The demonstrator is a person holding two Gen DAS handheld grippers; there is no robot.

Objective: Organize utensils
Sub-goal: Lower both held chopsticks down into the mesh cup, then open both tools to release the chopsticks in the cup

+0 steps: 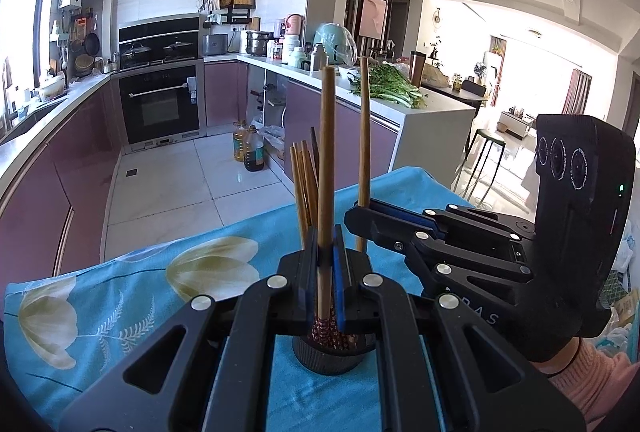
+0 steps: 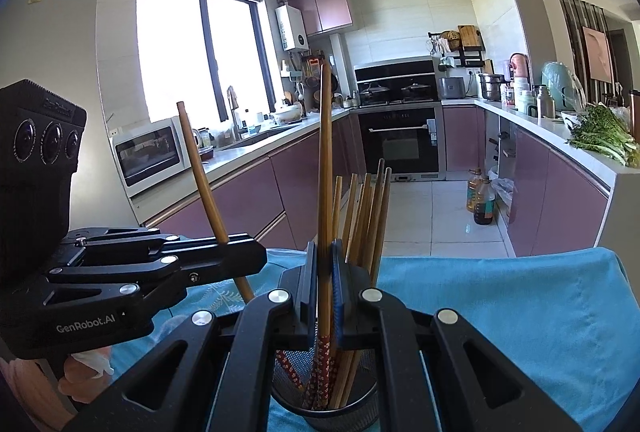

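Both claws are clenched — left claw (image 1: pixel 325 264) and right claw (image 2: pixel 325 264) each grasping a chopstick (image 1: pixel 326 167) above the holder (image 2: pixel 324 404); we risk tipping it.

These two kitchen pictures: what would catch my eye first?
Two black handheld grippers, left gripper and right gripper, each have their jaws shut on one upright wooden chopstick. Both hover over a dark mesh cup of chopsticks standing on a blue flowered cloth. Behind is a purple-cabineted kitchen with greens on its counter.
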